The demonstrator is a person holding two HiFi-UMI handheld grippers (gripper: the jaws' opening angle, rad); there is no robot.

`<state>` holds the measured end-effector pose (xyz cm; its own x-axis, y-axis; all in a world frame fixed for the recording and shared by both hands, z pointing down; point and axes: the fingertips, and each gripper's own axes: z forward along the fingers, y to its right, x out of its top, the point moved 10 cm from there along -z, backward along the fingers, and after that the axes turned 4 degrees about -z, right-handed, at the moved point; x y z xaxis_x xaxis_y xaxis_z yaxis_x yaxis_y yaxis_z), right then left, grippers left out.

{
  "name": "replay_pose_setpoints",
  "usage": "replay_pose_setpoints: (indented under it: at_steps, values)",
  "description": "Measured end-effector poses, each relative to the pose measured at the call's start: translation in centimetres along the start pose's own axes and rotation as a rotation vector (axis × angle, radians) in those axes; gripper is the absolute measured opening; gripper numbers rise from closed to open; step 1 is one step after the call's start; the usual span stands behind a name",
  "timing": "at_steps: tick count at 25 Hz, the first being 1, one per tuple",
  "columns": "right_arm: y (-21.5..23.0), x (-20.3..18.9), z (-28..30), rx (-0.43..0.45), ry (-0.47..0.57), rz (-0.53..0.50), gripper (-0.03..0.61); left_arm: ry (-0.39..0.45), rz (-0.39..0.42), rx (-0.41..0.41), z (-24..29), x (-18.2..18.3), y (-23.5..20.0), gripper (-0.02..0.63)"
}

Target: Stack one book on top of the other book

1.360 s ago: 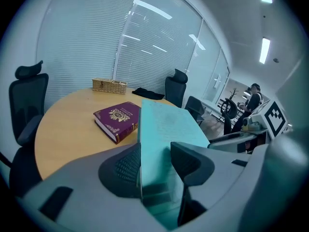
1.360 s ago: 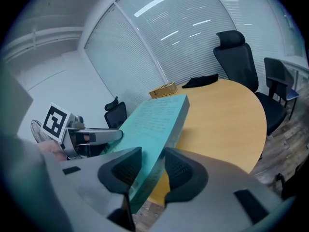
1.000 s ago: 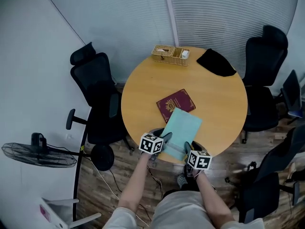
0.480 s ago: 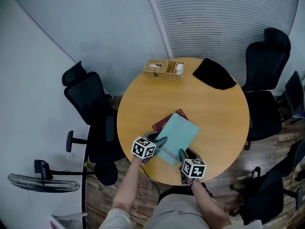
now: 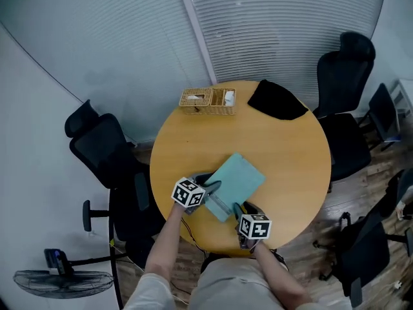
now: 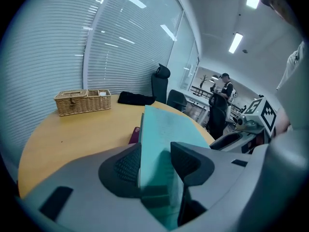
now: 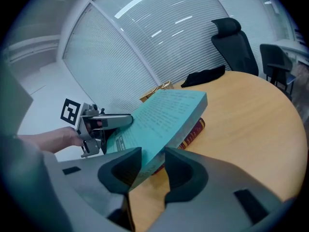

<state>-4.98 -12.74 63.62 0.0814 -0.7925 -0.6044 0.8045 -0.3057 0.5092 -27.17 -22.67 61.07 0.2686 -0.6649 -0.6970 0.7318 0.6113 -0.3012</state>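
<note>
You've got left claw (image 5: pixel 211 188) and right claw (image 5: pixel 237 207) both clamped on the teal book (image 5: pixel 239 178), tilted over the maroon book (image 7: pixel 194 129) on the tabletop (image 5: pixel 290 154); next: level, lower, release

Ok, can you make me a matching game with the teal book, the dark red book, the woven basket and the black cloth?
1. thick teal book
2. dark red book with gold lettering
3. woven wicker basket
4. black cloth

a. far edge of the round wooden table, right side
b. lying flat, partly covered
c. far table edge, left side
d. tilted, clamped in left gripper and right gripper

Pairs: 1-d, 2-b, 3-c, 4-a.
</note>
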Motion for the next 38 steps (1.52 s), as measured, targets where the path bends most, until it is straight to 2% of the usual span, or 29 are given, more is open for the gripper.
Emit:
replay_pose_setpoints:
  at_steps: [5,9,19,26,31,38]
  values:
    - [-1.7,-0.7,1.1,-0.065,0.044,0.07,0.153,-0.039,0.029,-0.086,0.7,0.1,-2.2,0.206]
    - [-3.2,-1.0,1.5,-0.099,0.071,0.083,0.153,-0.055,0.045,-0.137,0.7,0.2,-3.5,0.206]
    - [-4.1,-0.2,3.1,-0.135,0.11,0.101,0.158,-0.064,0.138,-0.189,1.1,2.6,-5.2,0.206]
    - [-2.3,-0.4,4.0,-0.158,0.071,0.111,0.158,-0.071,0.098,-0.193,3.0,1.6,-5.5,0.206]
    - [-0.7,-0.4,4.4,-0.166,0.053,0.15,0.158,-0.09,0.091,-0.163,4.3,0.9,-5.2,0.206]
    - [0.0,-0.1,5.1,-0.169,0.035,0.139,0.16,-0.1,0.026,-0.15,5.3,0.0,-6.0,0.206]
